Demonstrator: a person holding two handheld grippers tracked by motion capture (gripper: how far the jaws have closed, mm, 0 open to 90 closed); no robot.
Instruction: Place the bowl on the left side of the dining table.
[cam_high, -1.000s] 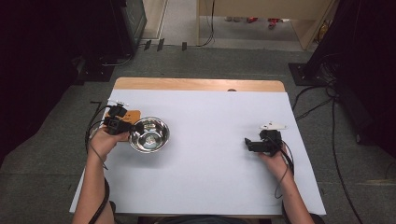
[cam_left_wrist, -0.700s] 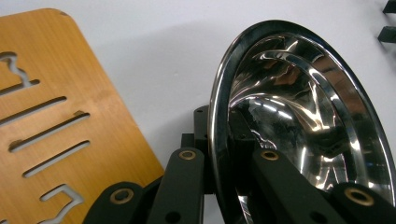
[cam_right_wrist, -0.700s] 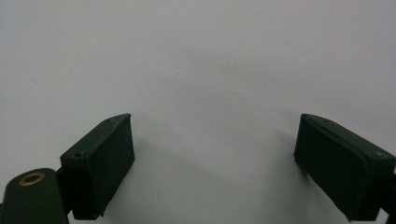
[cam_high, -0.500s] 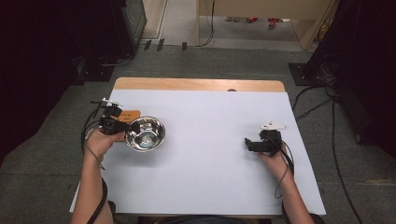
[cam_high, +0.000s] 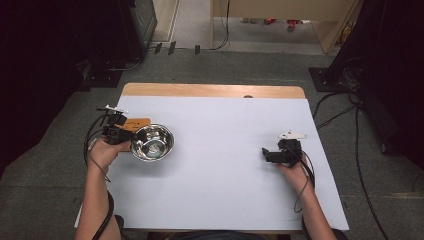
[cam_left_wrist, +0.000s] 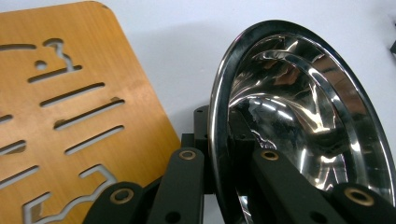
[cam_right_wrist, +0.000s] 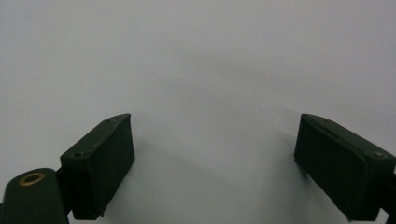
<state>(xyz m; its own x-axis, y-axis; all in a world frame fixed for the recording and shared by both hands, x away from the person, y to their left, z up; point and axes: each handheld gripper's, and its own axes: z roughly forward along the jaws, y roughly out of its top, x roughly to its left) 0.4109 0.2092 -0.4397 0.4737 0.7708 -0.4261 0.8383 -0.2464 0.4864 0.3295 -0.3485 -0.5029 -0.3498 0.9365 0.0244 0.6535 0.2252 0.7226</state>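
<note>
A shiny steel bowl (cam_high: 153, 142) is at the left of the white table (cam_high: 225, 200). My left gripper (cam_high: 128, 136) is shut on its near-left rim, one jaw inside and one outside. In the left gripper view the bowl (cam_left_wrist: 299, 116) stands tilted, its rim pinched by the left gripper (cam_left_wrist: 225, 156). A flat wooden board (cam_left_wrist: 70, 107) with cut-out slots lies on the table beside it. From above, the board (cam_high: 136, 123) is just behind the left gripper. My right gripper (cam_high: 265, 154) rests at the right of the table. In its own view the right gripper (cam_right_wrist: 215, 158) is open over bare white surface.
A strip of bare wood (cam_high: 210, 91) runs along the table's far edge. Cables (cam_high: 340, 107) trail over the grey floor to the right, and dark equipment (cam_high: 100, 40) stands beyond the far left corner. The white surface stretches between the two hands.
The left gripper and the bowl in it have shifted slightly to the left. The right hand has stayed where it was.
</note>
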